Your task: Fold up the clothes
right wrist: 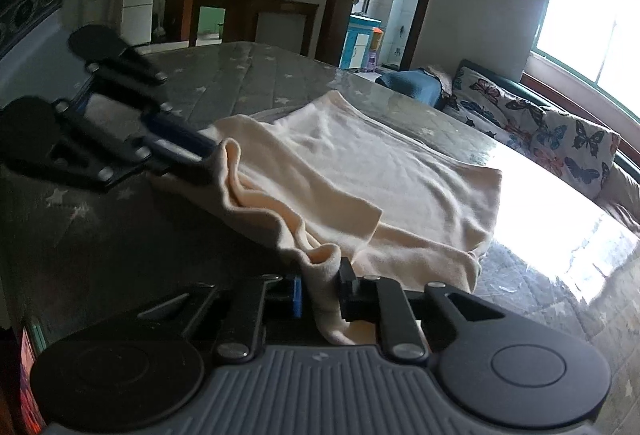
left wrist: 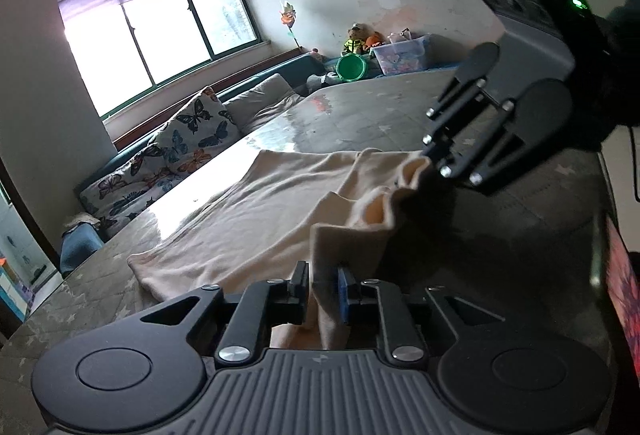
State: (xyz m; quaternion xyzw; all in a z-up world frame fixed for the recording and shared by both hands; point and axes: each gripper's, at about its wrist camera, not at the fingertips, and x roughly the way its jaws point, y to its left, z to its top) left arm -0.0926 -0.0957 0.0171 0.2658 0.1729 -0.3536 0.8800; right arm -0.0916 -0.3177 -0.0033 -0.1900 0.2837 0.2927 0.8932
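Note:
A cream garment (left wrist: pixel 248 219) (right wrist: pixel 360 163) lies spread on a grey star-patterned mattress (left wrist: pixel 380 103) (right wrist: pixel 224 75). Its near edge is lifted and bunched between the two grippers. In the left wrist view, my left gripper (left wrist: pixel 323 281) is shut on a fold of that edge, with the cloth running up between the pads. My right gripper (left wrist: pixel 430 159) pinches the other end of the same edge at the upper right. In the right wrist view, the right gripper (right wrist: pixel 320 289) is shut on a rolled bit of cloth. The left gripper (right wrist: pixel 188 151) holds the edge at the far left.
A sofa with butterfly cushions (left wrist: pixel 184 139) (right wrist: pixel 560 139) runs along the mattress's far side under a bright window (left wrist: pixel 160 31). A green basin (left wrist: pixel 352 67), a clear plastic box (left wrist: pixel 400 55) and soft toys sit at the mattress's far end. A doorway and shelves stand beyond.

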